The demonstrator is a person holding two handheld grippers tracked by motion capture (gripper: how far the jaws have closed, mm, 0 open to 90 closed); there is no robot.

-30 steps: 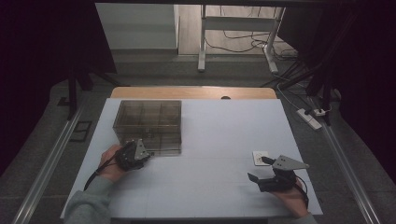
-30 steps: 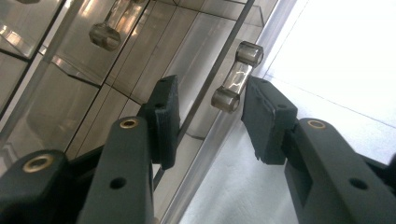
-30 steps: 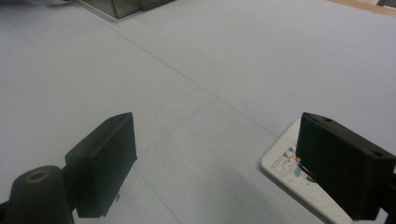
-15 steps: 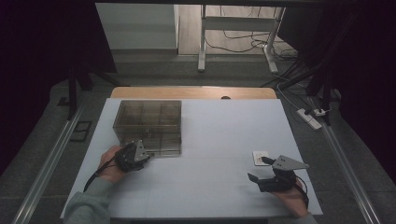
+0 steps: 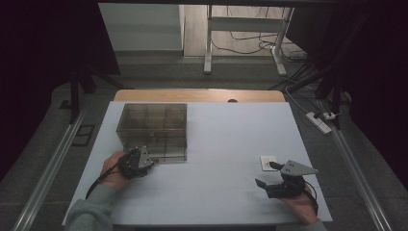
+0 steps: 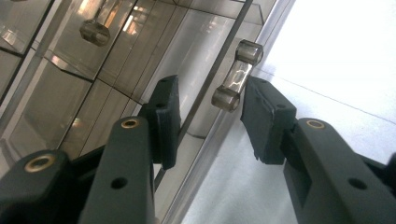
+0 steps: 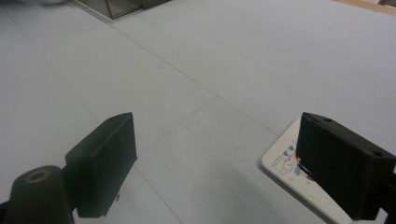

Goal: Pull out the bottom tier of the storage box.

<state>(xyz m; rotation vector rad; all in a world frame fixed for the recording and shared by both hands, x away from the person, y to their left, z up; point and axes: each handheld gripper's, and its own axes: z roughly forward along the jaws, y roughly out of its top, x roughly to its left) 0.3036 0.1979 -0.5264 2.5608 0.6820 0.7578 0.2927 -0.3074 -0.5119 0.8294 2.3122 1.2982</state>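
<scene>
The left claw is standing open at the near front of the clear drawer box, its two black jaws spread apart with nothing gripped between them. In the left gripper view a small clear drawer handle is sitting in the gap between the jaws, close against the right-hand jaw; whether that jaw is touching it cannot be told, and the other jaw is standing well off it. A second clear knob is showing farther up the box front. In the high view the left claw is pointing toward the box's near right corner, the person's left hand is wrapping the grip from behind, and the grey sleeve is coming in from the near left edge of the bench.

The right claw is also gaping wide and holding nothing, hovering low over the white bench. Its right-hand jaw is lying over the edge of a small white card, which bears a small coloured drawing too blurred to read. In the high view the right claw is pointing left and far, with the right hand behind it at the near right of the bench and the card just beyond its jaws.

No brand or legible writing is showing on the box.
</scene>
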